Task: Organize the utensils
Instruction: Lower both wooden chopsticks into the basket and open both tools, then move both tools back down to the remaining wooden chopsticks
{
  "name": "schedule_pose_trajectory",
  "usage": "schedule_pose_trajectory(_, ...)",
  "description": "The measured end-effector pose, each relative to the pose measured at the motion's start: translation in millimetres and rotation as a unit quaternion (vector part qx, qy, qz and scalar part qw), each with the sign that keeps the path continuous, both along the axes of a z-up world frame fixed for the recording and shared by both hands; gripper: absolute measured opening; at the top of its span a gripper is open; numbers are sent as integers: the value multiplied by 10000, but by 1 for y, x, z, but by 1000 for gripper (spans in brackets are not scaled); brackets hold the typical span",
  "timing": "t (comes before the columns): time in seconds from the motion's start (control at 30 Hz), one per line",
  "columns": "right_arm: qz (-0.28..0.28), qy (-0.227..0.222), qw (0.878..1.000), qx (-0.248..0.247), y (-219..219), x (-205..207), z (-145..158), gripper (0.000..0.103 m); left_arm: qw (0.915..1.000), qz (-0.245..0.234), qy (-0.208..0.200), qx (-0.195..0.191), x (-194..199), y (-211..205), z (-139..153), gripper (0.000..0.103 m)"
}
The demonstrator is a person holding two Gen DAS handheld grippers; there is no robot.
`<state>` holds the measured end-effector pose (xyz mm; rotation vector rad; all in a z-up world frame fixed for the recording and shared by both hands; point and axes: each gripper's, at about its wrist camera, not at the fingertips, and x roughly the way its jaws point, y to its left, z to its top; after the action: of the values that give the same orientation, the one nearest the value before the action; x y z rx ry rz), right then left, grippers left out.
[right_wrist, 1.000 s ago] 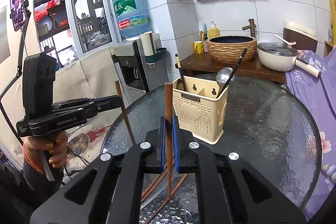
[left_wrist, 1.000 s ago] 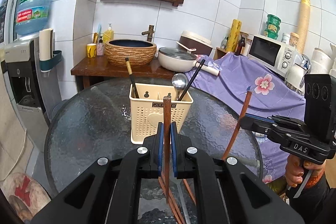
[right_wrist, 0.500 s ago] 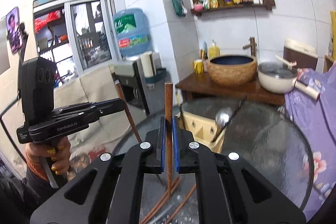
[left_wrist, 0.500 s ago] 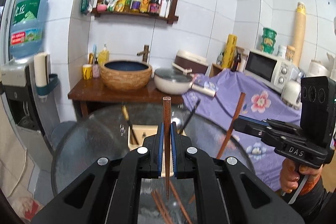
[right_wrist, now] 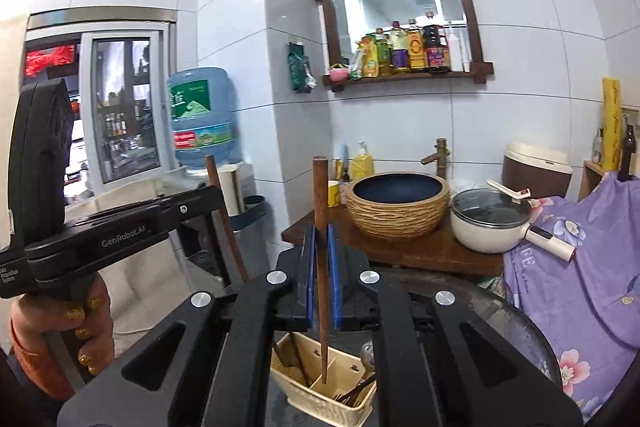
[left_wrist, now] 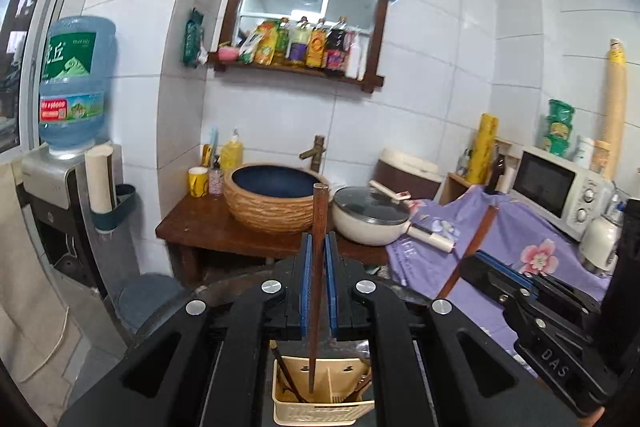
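Colours and patterns: utensil station

Reddish-brown chopstick (left_wrist: 319, 259) between blue pads (left_wrist: 306, 287) of the black left gripper (left_wrist: 317, 287); below it, cream utensil basket (left_wrist: 320, 413). Ahead: tan ribbed basin (left_wrist: 272, 205) with dark blue interior, cream pot (left_wrist: 370, 223). To the right: purple cloth (left_wrist: 516, 239) printed with pink flowers, white microwave (left_wrist: 560, 193). Right gripper (right_wrist: 321, 275) likewise black with blue pads, brown chopstick (right_wrist: 321, 227).

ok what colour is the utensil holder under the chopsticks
Cream, or pale beige, plastic utensil holder; it shows best in the right wrist view.
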<state>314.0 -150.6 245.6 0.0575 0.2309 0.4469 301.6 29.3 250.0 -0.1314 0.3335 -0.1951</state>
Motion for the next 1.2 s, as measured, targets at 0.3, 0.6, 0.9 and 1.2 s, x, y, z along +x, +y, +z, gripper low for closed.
schedule_pose_trajectory(0.3, -208, 598, 9980, -63, 6, 34, -75, 7, 9971, 75, 739, -136, 34, 1, -84, 7)
schedule_pose_trajectory(0.6, -247, 881, 9955, -241, 12, 42, -112, 7, 9934, 4, 1145, -31, 44, -8, -130, 6)
schedule_pose_trajectory(0.9, -382, 844, 9955, -219, 6, 46, -117, 8, 9929, 31, 1188, -67, 45, -3, -141, 6)
schedule_pose_trajectory(1.2, -589, 483, 9969, -215, -4, 21, -120, 56, 9966, 93, 804, -171, 13, 9, -136, 57)
